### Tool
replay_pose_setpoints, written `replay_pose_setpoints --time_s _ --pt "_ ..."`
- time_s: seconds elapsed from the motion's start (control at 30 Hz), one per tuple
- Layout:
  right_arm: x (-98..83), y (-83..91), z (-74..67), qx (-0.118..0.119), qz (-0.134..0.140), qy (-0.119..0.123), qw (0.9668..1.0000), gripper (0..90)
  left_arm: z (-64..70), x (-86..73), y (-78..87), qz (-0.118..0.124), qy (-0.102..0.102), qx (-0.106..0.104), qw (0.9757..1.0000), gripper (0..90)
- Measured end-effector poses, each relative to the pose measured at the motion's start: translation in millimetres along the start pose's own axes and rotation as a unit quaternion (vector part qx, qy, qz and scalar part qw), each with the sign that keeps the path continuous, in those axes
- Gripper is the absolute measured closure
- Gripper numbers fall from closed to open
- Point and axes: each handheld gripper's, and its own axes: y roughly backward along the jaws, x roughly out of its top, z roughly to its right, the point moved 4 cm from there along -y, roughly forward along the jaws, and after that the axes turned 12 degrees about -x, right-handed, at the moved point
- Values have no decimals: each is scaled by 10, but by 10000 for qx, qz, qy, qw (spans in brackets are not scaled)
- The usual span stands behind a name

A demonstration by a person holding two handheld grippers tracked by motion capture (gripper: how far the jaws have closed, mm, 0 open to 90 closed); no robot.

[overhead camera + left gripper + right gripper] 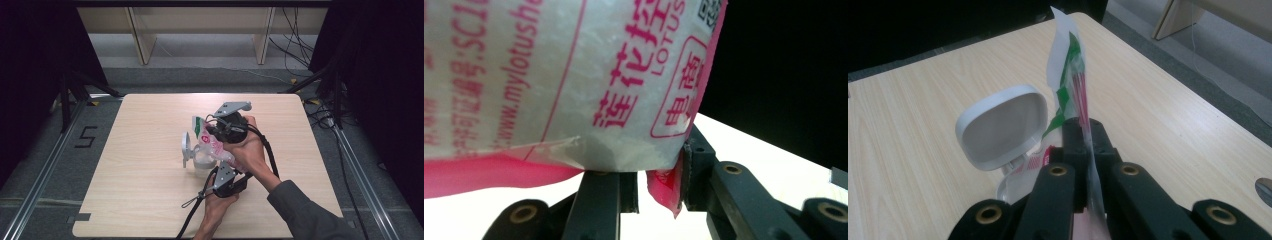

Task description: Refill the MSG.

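A clear bag of white grains with pink print (214, 146) hangs tilted over a white container (201, 163) whose hinged lid (186, 146) stands open. My right gripper (210, 131), held by the sleeved arm, is shut on the bag's green and white top edge (1068, 75); its jaws (1083, 135) pinch the film flat. My left gripper (225, 169) sits nearer the table's front edge, and its jaws (659, 175) are shut on the bag's pink bottom seam (664, 190). The bag's body (574, 75) bulges above them. The open lid (998, 125) lies just left of the right jaws.
The light wooden table (130, 195) has bare room on its left and far side. Cables (192, 210) trail from the grippers toward the front edge. Black drapes and metal rails flank the table, with shelf legs beyond it.
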Motion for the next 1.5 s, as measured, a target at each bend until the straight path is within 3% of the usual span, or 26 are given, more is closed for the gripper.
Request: replay_pose_setpoints --time_s 0.43,0.53,0.6,0.97,1.07,1.17,1.3,1.4,1.5 --pt "-5 1 0 3 -5 -2 10000 900 2 -4 7 -56 16 13 10000 730" --pt "-6 -18 -2 -28 44 25 10000 900 5 -6 -6 45 92 -20 9999 730" --pt "-9 -19 -19 -1 -45 13 10000 900 4 -12 -8 -18 12 -59 10000 731" --pt "-9 -41 -34 32 -88 119 9999 900 7 -3 -3 23 4 -48 10000 731" --pt "12 -39 -21 9 83 23 10000 900 5 7 16 -2 57 9 10000 732" --pt "-8 -56 -67 7 -122 76 9999 900 17 -8 -5 10 35 -38 10000 732" --pt "3 -66 -60 37 -7 59 10000 900 11 0 1 70 44 -51 10000 732" --pt "-3 -62 -73 32 -84 -18 10000 900 7 -6 -4 35 26 -74 10000 733" --pt "0 -60 -68 43 -91 100 9999 900 16 4 -5 92 47 -60 9999 732"
